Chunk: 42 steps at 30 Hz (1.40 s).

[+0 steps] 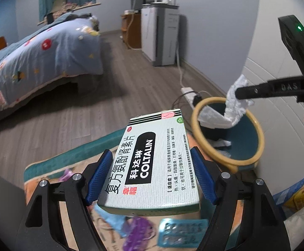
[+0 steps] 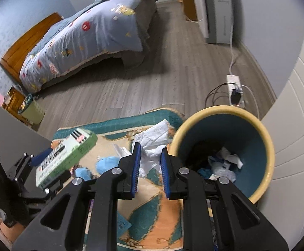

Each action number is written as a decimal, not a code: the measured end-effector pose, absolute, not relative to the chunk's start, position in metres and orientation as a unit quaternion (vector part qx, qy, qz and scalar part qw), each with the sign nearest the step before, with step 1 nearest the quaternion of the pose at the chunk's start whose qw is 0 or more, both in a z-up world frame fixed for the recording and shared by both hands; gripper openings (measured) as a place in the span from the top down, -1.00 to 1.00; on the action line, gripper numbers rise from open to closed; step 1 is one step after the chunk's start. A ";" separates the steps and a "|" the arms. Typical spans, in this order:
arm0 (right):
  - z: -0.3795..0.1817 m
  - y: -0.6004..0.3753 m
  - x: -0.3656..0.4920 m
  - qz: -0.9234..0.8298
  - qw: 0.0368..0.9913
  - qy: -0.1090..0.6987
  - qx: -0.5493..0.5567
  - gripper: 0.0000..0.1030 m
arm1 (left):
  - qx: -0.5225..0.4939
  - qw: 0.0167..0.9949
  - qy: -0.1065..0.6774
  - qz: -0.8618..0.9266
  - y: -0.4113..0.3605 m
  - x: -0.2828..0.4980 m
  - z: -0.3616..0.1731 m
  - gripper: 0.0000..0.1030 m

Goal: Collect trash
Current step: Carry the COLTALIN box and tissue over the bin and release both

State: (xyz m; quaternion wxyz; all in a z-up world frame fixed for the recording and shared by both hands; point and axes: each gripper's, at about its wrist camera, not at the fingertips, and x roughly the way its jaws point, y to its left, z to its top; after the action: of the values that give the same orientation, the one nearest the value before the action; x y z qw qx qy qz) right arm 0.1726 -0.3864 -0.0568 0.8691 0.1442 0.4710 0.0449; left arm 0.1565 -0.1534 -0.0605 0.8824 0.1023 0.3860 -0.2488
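Observation:
My left gripper (image 1: pixel 152 163) is shut on a pale green Coltalin medicine box (image 1: pixel 158 146), its blue pads pressing the two long sides; the box is held above the rug. A round bin (image 1: pixel 195 123) with a yellow rim and teal inside stands just right of it. My right gripper (image 2: pixel 150 154) is shut on a crumpled white tissue (image 2: pixel 152 142), held left of the bin's rim (image 2: pixel 265 133). In the left wrist view that tissue (image 1: pixel 235 104) hangs over the bin's mouth. Paper and plastic scraps (image 2: pixel 223 165) lie at the bin's bottom.
A teal and orange rug (image 2: pixel 152 213) carries more litter: blue scraps (image 2: pixel 108 163), a purple wrapper (image 1: pixel 139 228) and a blister pack (image 1: pixel 181 232). A power strip (image 2: pixel 234 85) with cables lies behind the bin. A bed (image 2: pixel 84 37) is far left, a white wall right.

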 end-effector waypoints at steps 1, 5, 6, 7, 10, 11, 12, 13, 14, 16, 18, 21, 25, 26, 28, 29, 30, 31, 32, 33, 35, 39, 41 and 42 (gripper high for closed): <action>-0.056 -0.393 0.171 0.040 0.870 0.468 0.148 0.65 | 0.105 0.881 0.384 -0.255 -0.161 0.155 -0.060 -0.48; -0.054 -0.420 0.166 0.025 0.872 0.460 0.167 0.65 | 0.113 0.876 0.379 -0.275 -0.183 0.150 -0.060 -0.48; -0.054 -0.426 0.165 0.018 0.873 0.458 0.167 0.65 | 0.114 0.875 0.377 -0.281 -0.190 0.149 -0.060 -0.48; -0.053 -0.430 0.164 0.013 0.874 0.457 0.167 0.65 | 0.115 0.874 0.376 -0.285 -0.195 0.149 -0.060 -0.48; -0.053 -0.450 0.161 -0.014 0.877 0.452 0.162 0.65 | 0.116 0.872 0.372 -0.296 -0.211 0.147 -0.060 -0.48; -0.054 -0.458 0.160 -0.023 0.878 0.450 0.163 0.65 | 0.117 0.870 0.372 -0.302 -0.218 0.147 -0.061 -0.48; -0.055 -0.465 0.159 -0.033 0.877 0.450 0.165 0.65 | 0.119 0.869 0.371 -0.306 -0.223 0.145 -0.062 -0.48; -0.057 -0.471 0.158 -0.039 0.875 0.452 0.169 0.65 | 0.121 0.867 0.371 -0.309 -0.227 0.145 -0.064 -0.48; -0.059 -0.476 0.157 -0.044 0.874 0.452 0.172 0.65 | 0.123 0.865 0.372 -0.314 -0.232 0.144 -0.065 -0.48; -0.064 -0.483 0.157 -0.057 0.871 0.457 0.172 0.65 | 0.131 0.860 0.372 -0.323 -0.243 0.142 -0.070 -0.48; -0.071 -0.490 0.155 -0.068 0.868 0.462 0.172 0.65 | 0.136 0.855 0.374 -0.332 -0.254 0.141 -0.074 -0.48; -0.080 -0.499 0.153 -0.081 0.861 0.471 0.176 0.65 | 0.148 0.849 0.375 -0.341 -0.269 0.138 -0.081 -0.48; -0.090 -0.506 0.153 -0.101 0.854 0.480 0.170 0.65 | 0.157 0.842 0.377 -0.354 -0.286 0.134 -0.088 -0.48; -0.094 -0.507 0.152 -0.107 0.852 0.484 0.166 0.65 | 0.160 0.839 0.377 -0.358 -0.292 0.133 -0.090 -0.48; -0.102 -0.508 0.153 -0.121 0.848 0.491 0.158 0.65 | 0.166 0.835 0.377 -0.365 -0.301 0.132 -0.094 -0.48; -0.106 -0.509 0.154 -0.132 0.846 0.495 0.149 0.65 | 0.170 0.834 0.376 -0.367 -0.307 0.131 -0.097 -0.48; -0.110 -0.510 0.154 -0.138 0.843 0.500 0.143 0.65 | 0.177 0.831 0.377 -0.369 -0.314 0.130 -0.101 -0.48; -0.115 -0.511 0.155 -0.146 0.840 0.504 0.139 0.65 | 0.181 0.829 0.378 -0.370 -0.318 0.131 -0.104 -0.48; -0.120 -0.515 0.155 -0.151 0.837 0.508 0.138 0.65 | 0.185 0.828 0.378 -0.371 -0.323 0.132 -0.106 -0.48; -0.123 -0.517 0.155 -0.154 0.834 0.511 0.139 0.65 | 0.189 0.825 0.379 -0.373 -0.329 0.133 -0.110 -0.48; -0.128 -0.520 0.155 -0.161 0.829 0.517 0.137 0.65 | 0.194 0.820 0.383 -0.379 -0.335 0.134 -0.116 -0.48; -0.138 -0.527 0.155 -0.168 0.823 0.523 0.145 0.65 | 0.210 0.813 0.386 -0.382 -0.347 0.140 -0.128 -0.48; -0.141 -0.529 0.158 -0.171 0.822 0.523 0.148 0.65 | 0.212 0.813 0.386 -0.382 -0.351 0.145 -0.132 -0.49; -0.140 -0.529 0.159 -0.173 0.822 0.523 0.147 0.65 | 0.214 0.812 0.386 -0.382 -0.354 0.148 -0.136 -0.49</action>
State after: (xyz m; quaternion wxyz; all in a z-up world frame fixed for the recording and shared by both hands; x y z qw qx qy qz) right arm 0.1586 -0.5294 -0.1405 0.8218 0.1468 0.5226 -0.1734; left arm 0.1481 -0.3541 -0.1357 0.8123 0.2136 0.3858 -0.3818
